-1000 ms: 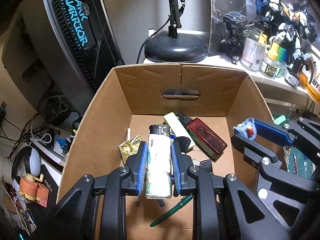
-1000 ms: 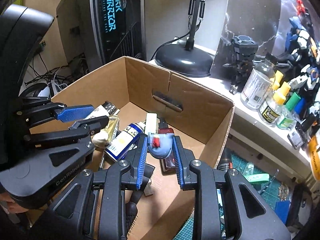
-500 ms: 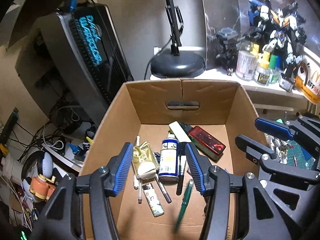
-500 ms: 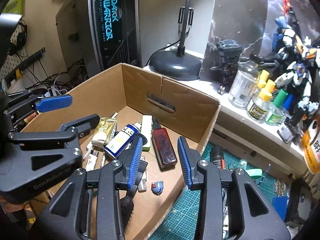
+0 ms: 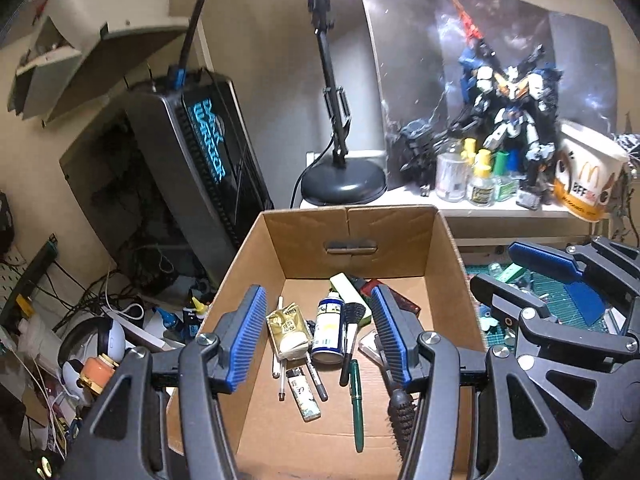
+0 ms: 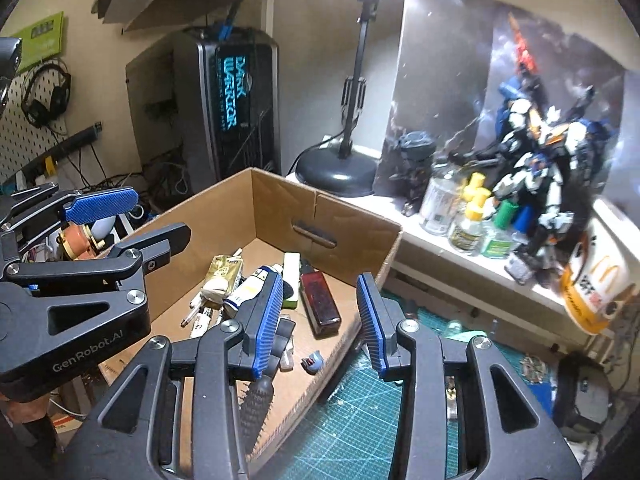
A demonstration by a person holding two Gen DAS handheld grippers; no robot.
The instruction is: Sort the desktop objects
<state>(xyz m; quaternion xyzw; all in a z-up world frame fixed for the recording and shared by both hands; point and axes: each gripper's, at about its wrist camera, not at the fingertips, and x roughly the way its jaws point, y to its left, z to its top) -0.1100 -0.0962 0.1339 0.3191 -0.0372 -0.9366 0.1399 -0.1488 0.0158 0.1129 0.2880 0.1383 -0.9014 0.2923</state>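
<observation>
An open cardboard box (image 5: 352, 224) (image 6: 344, 216) holds several small things: a patterned lighter (image 5: 305, 398), a green pen (image 5: 357, 404), a blue-and-white spray can (image 5: 329, 328) (image 6: 246, 290), a gold pouch (image 5: 289, 331), a red case (image 6: 320, 300), a hairbrush (image 5: 402, 412) and a small blue toy piece (image 6: 313, 361). My left gripper (image 5: 322, 336) is open and empty above the box. My right gripper (image 6: 320, 320) is open and empty above the box's right wall; it also shows in the left wrist view (image 5: 520, 272).
A black PC tower (image 5: 200, 176) stands left of the box. A lamp base (image 5: 344, 186), bottles (image 5: 476, 176), a robot model (image 5: 508, 112) and a paper cup (image 5: 584, 176) sit on the white shelf behind. A green cutting mat (image 6: 360, 432) lies right of the box.
My left gripper opened and dropped the lighter into the box. My right gripper opened and dropped the blue toy piece there. Both grippers have risen and pulled back.
</observation>
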